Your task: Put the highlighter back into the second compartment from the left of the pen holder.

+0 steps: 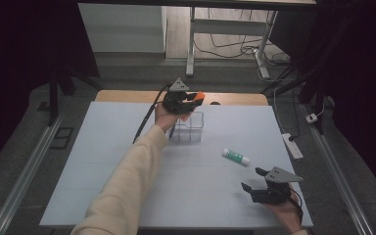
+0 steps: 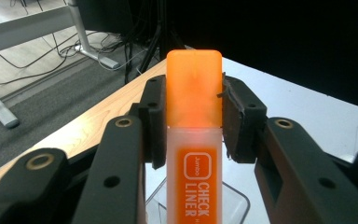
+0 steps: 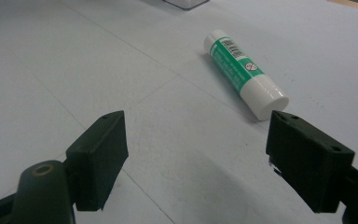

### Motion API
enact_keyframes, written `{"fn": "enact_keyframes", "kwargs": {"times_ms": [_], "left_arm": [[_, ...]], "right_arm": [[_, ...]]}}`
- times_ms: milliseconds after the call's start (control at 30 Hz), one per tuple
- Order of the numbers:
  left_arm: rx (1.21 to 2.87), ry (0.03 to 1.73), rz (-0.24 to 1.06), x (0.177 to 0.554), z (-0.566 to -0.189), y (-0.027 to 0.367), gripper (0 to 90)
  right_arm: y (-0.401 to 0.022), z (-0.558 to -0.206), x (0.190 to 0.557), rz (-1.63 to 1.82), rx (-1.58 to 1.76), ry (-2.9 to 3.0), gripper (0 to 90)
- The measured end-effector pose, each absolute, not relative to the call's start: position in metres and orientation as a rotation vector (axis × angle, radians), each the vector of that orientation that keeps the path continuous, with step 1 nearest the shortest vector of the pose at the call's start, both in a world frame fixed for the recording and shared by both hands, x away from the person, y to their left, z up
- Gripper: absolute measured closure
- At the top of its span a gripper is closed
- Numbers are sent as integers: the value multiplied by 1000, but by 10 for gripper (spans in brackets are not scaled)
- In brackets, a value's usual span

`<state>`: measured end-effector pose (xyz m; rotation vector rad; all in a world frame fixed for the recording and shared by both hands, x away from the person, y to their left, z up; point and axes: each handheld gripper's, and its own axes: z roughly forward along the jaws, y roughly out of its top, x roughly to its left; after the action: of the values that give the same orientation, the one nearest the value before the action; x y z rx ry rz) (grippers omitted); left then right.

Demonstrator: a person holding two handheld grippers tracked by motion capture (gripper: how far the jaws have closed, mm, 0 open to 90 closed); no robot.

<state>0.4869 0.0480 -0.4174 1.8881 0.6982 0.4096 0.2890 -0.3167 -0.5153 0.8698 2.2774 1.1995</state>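
The left gripper (image 1: 190, 100) is out at the far side of the tabletop (image 1: 127, 186), jaws clamped on an orange highlighter (image 2: 194, 140), and it hangs right over the clear plastic organizer box (image 1: 188, 128). In the left gripper view the pads pinch the marker where cap meets barrel, cap end pointing away from the hand, long axis running straight along the jaws. The "CHECK LINER" print reads down the barrel toward the camera, and the box's clear rim peeks out just underneath. From the high view the cap (image 1: 199, 95) sticks out up and to the right, so the marker looks more level than upright; the exact tilt is hard to call.

So the pickup is done. What's left, by my reading, is tipping the highlighter and lowering it into one of the box's compartments, then letting go.

Over on the near right, the right gripper (image 1: 255, 180) rests low over the tabletop, jaws spread wide with nothing between them. A green-and-white glue stick (image 3: 244, 74) lies flat just ahead of it, white cap toward the gripper, well apart from the box. It looks like the next candidate.
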Motion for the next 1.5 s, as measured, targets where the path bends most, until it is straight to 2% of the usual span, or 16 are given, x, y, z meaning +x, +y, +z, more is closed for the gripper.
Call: {"fn": "enact_keyframes", "kwargs": {"times_ms": [300, 400, 567, 967, 1500], "left_arm": [[1900, 712, 402, 494, -426, 51, 629], [1914, 722, 388, 495, -427, 55, 535], [1918, 710, 364, 489, -424, 63, 467], [1954, 693, 326, 468, -424, 83, 456], [1978, 689, 340, 409, -426, 133, 459]], "right_arm": [[-318, -517, 289, 1194, 883, 2280, 200], [-318, -518, 289, 1193, 881, 2283, 199], [-318, -518, 289, 1188, 881, 2283, 200], [-317, -517, 289, 1188, 879, 2282, 200], [-315, -516, 289, 1193, 861, 2285, 200]]}}
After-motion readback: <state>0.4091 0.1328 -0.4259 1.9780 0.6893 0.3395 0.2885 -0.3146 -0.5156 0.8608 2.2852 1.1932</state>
